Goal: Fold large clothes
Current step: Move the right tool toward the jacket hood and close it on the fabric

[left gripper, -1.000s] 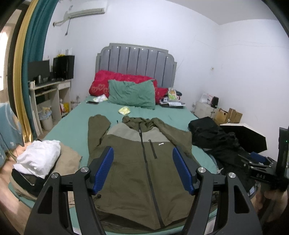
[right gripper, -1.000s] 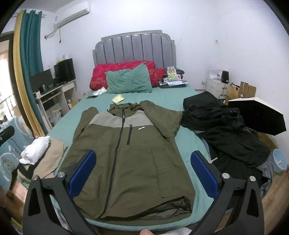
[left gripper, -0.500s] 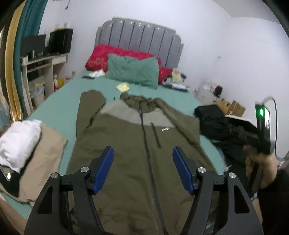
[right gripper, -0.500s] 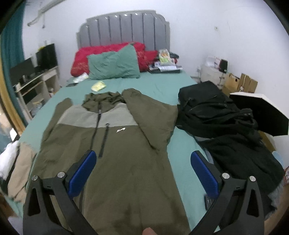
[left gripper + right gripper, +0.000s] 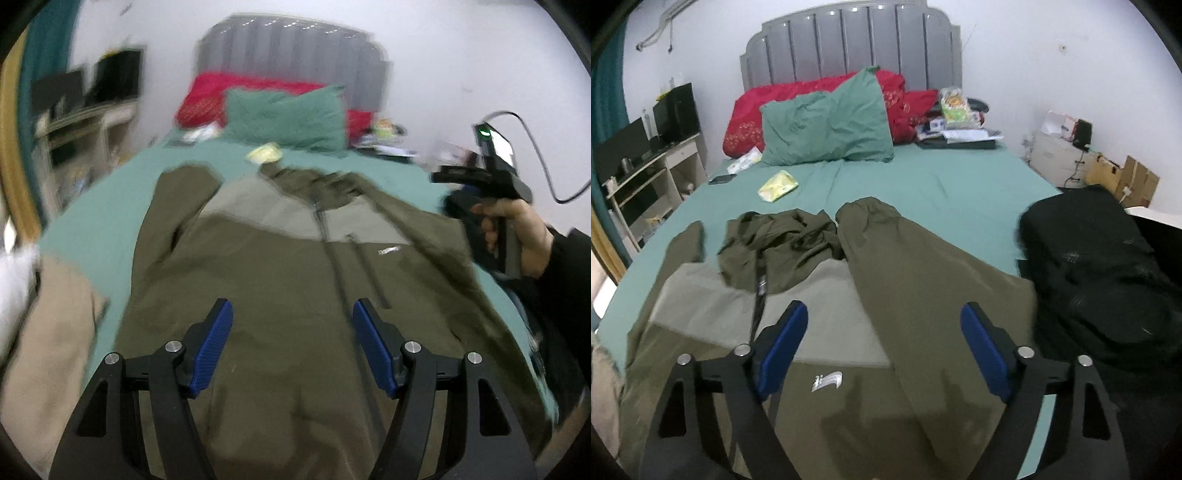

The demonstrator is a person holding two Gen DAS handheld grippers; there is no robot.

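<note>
An olive-green jacket (image 5: 849, 332) is spread face up on the bed (image 5: 942, 184), its zip closed and its crumpled hood (image 5: 783, 243) toward the headboard (image 5: 849, 48). A pale grey-green panel runs across the jacket's chest, and a small white logo (image 5: 827, 382) is seen just below that panel. One sleeve (image 5: 905, 266) is laid along the jacket's side nearest a heap of black clothes (image 5: 1100, 273), which is piled beside the jacket at the bed's edge.

The left gripper (image 5: 291, 339) is held above the jacket's lower half, its blue pads apart and nothing caught between them. The right gripper (image 5: 882, 339) is held over the jacket's chest and sleeve; its jaws are closing, yet no cloth is gripped between them. In the left wrist view the right hand (image 5: 517, 229) is seen on its handle beyond the jacket's far side.

A green pillow (image 5: 827, 125) and red bedding (image 5: 798, 99) are propped beyond the jacket's hood, and a yellow packet (image 5: 777, 186) lies between them and the jacket. Beige and white cloth (image 5: 44, 332) is heaped beside the jacket's other side.
</note>
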